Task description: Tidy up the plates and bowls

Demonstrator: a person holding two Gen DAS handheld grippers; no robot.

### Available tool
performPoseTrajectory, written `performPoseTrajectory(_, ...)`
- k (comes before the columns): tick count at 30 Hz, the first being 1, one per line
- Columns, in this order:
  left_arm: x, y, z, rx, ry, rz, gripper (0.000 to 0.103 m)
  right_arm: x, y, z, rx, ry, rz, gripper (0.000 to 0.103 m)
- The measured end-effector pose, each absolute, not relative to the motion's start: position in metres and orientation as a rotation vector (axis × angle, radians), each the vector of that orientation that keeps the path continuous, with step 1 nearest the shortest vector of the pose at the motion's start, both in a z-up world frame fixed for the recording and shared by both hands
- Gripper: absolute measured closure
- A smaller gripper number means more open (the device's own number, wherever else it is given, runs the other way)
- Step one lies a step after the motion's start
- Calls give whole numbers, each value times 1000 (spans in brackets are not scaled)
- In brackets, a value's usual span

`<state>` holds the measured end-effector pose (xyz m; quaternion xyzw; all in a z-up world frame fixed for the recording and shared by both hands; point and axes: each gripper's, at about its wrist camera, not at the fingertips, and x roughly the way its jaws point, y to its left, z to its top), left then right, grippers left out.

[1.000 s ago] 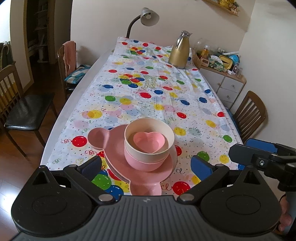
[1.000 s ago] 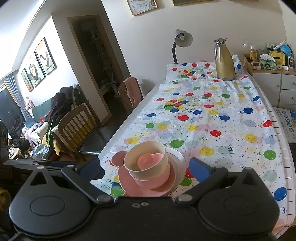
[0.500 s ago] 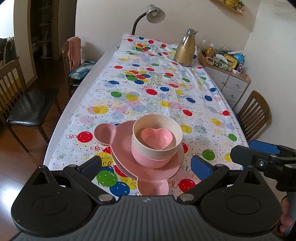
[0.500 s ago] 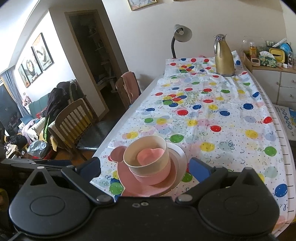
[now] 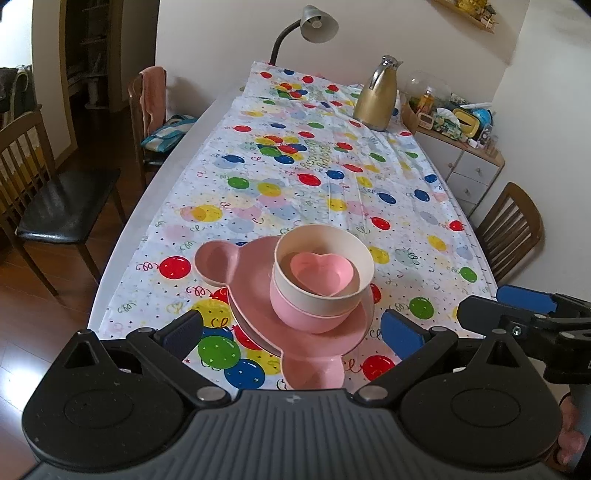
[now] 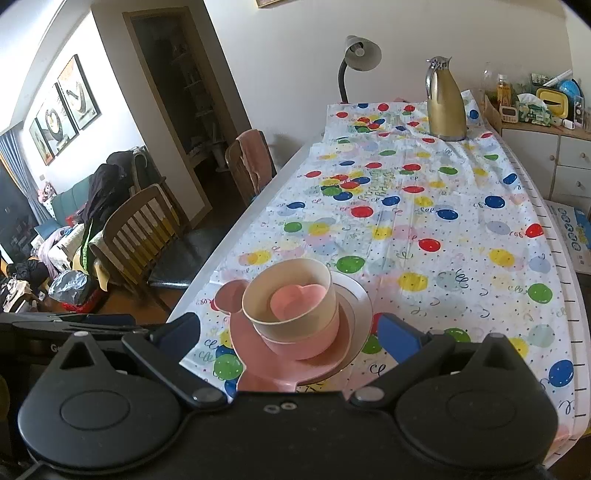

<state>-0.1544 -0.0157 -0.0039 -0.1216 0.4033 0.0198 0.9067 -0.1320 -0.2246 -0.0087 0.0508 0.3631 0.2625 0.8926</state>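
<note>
A stack of dishes stands near the table's near edge. A small pink heart-shaped dish (image 5: 320,274) lies inside a cream bowl (image 5: 354,291), which sits in a pink bowl (image 5: 306,317) on a pink bear-eared plate (image 5: 255,295). In the right wrist view the heart dish (image 6: 295,301), cream bowl (image 6: 295,317), pink bowl (image 6: 325,332) and pink plate (image 6: 243,321) rest on a white plate (image 6: 360,295). My left gripper (image 5: 291,332) is open and empty, just short of the stack. My right gripper (image 6: 290,332) is open and empty; it also shows in the left wrist view (image 5: 524,314), right of the stack.
The table (image 5: 155,184) has a balloon-print cloth (image 5: 332,177). A gold jug (image 5: 376,98) and a desk lamp (image 5: 314,26) stand at the far end. Wooden chairs (image 5: 55,199) stand left, another chair (image 5: 511,229) right. A cluttered drawer cabinet (image 5: 461,147) stands far right.
Both cameras have drifted a little and the stack sits slightly further right in the left wrist view. Both grippers stay open and the dishes have not moved.
</note>
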Motion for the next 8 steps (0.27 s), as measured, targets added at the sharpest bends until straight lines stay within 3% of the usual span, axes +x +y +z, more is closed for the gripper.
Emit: performPoseTrajectory(8, -154, -15, -4, -251, 833, 39, 0, -130, -222, -9, 103, 756, 541, 0)
